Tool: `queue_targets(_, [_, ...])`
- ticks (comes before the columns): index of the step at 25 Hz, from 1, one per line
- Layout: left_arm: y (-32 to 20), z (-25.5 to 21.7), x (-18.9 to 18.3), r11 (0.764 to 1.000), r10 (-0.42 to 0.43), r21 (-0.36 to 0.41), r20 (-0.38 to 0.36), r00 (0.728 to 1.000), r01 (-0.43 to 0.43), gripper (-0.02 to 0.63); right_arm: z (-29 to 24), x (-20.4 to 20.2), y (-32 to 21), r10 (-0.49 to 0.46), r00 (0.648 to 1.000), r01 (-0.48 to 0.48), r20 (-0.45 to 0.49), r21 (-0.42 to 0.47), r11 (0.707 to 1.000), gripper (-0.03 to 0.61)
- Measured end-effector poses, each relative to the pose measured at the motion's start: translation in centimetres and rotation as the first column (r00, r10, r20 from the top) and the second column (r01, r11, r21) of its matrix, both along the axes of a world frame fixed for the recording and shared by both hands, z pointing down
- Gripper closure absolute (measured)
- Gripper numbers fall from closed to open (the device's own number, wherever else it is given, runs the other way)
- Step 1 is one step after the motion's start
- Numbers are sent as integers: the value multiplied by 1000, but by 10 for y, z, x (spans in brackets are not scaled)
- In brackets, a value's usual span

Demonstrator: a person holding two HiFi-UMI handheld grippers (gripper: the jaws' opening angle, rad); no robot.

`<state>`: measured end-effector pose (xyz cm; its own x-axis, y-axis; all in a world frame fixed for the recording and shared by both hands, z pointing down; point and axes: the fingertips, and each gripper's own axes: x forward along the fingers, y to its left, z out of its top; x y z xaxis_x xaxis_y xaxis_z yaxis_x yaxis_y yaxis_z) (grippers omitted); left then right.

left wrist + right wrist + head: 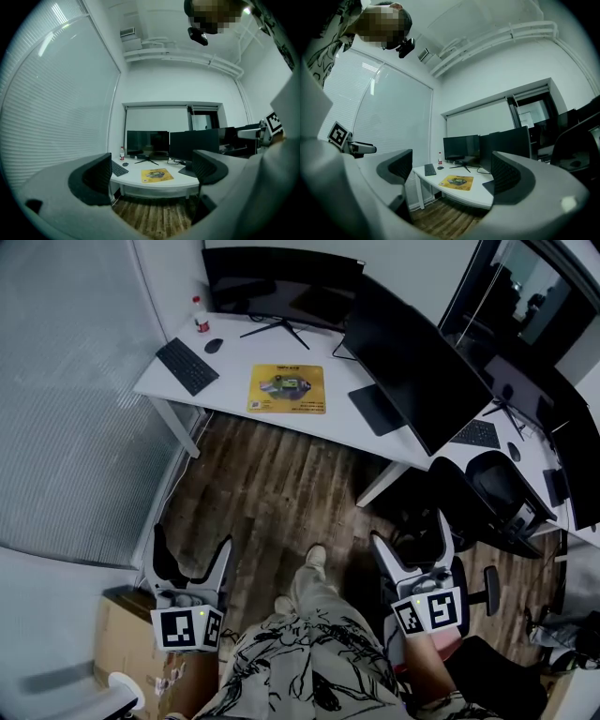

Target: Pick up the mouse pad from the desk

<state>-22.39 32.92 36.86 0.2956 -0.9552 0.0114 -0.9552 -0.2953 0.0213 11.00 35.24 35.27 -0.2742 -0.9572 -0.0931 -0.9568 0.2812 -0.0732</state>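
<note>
A yellow mouse pad with a printed picture lies flat on the white desk, far ahead of me across the wooden floor. The mouse pad shows small between the jaws in the left gripper view, and the mouse pad likewise in the right gripper view. My left gripper is held low near my body, open and empty. My right gripper is also open with nothing between its jaws. Both are well short of the desk.
On the desk stand two dark monitors, a black keyboard, a mouse and a small bottle. A black office chair stands at the right. A cardboard box sits by my left side.
</note>
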Motion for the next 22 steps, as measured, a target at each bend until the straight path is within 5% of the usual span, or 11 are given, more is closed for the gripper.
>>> queue_targets(9, [-68, -18, 23, 999, 39, 26, 23, 999, -39, 97, -7, 12, -64, -15, 1000, 14, -22, -6, 1000, 67])
queue_targets(22, [-139, -30, 37, 999, -11, 44, 22, 1000, 10, 104, -16, 37, -143, -32, 999, 32, 5, 17, 999, 67])
